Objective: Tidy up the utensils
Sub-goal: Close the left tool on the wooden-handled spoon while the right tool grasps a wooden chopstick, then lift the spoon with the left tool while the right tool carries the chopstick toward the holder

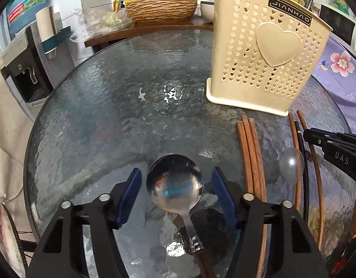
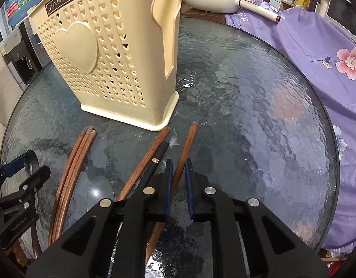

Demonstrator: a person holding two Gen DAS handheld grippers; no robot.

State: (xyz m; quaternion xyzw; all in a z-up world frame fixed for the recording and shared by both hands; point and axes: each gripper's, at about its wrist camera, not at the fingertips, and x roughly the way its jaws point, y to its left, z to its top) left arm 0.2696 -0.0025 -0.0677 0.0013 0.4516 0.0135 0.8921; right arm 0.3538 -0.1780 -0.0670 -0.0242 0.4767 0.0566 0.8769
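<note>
Left gripper [image 1: 176,180] is wide open, spoon [image 1: 175,180] bowl sitting right between its fingers. Right gripper [image 2: 178,173] pinches a chopstick [image 2: 186,150], holder [image 2: 113,53] ahead-left.

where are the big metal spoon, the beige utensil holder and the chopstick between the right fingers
big metal spoon [image 1: 175,180], left wrist view, on its bowl
beige utensil holder [image 1: 278,42], left wrist view, on the raised heart
chopstick [image 2: 188,143], right wrist view, on its shaft
</note>
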